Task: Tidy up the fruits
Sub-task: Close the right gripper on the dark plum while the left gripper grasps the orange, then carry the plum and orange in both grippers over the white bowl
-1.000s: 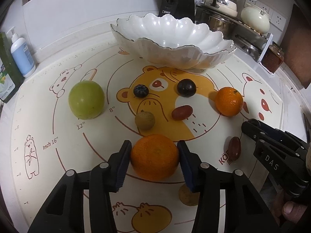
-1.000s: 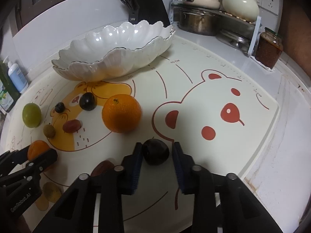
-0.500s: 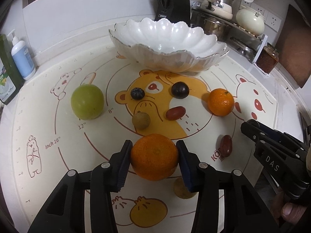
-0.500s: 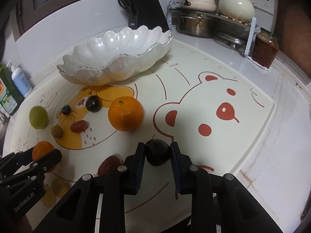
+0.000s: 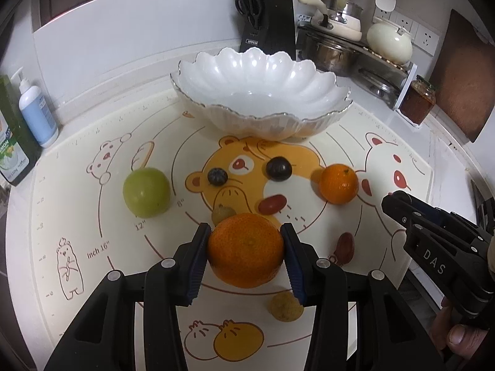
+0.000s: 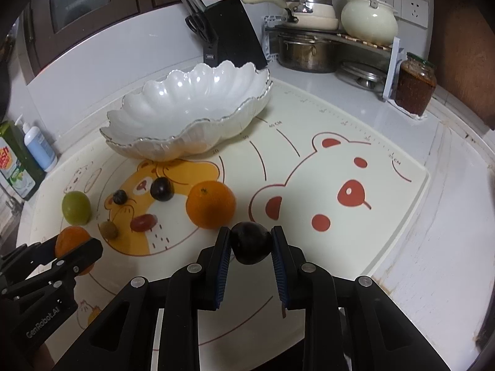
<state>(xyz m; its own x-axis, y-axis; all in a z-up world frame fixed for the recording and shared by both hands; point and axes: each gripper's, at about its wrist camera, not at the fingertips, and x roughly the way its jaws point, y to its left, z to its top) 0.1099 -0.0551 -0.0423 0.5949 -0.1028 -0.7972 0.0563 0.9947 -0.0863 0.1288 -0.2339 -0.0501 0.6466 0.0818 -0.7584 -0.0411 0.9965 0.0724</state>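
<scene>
My left gripper (image 5: 246, 249) is shut on a large orange (image 5: 246, 250) and holds it above the mat. A dark plum (image 6: 251, 242) sits clamped in my right gripper (image 6: 251, 244), also off the mat. The white scalloped bowl (image 5: 260, 71) stands empty at the back of the mat. Loose on the mat lie a green apple (image 5: 147, 192), a blueberry (image 5: 217, 176), a dark plum (image 5: 279, 168), a second orange (image 5: 338, 183), a red grape tomato (image 5: 272, 204), a brownish date (image 5: 345, 245) and two small yellow-green fruits (image 5: 286, 306).
A soap pump bottle (image 5: 36, 108) and a green carton (image 5: 12, 142) stand at the left edge. Behind the bowl are a knife block (image 5: 267, 21), a pot rack (image 5: 349, 52) and a jar (image 5: 417, 100). The printed mat (image 6: 355, 160) has bare room on its right half.
Both grippers have risen with their fruit, so the orange and the dark plum now hang higher over the mat. The bowl and loose fruit appear further below.
</scene>
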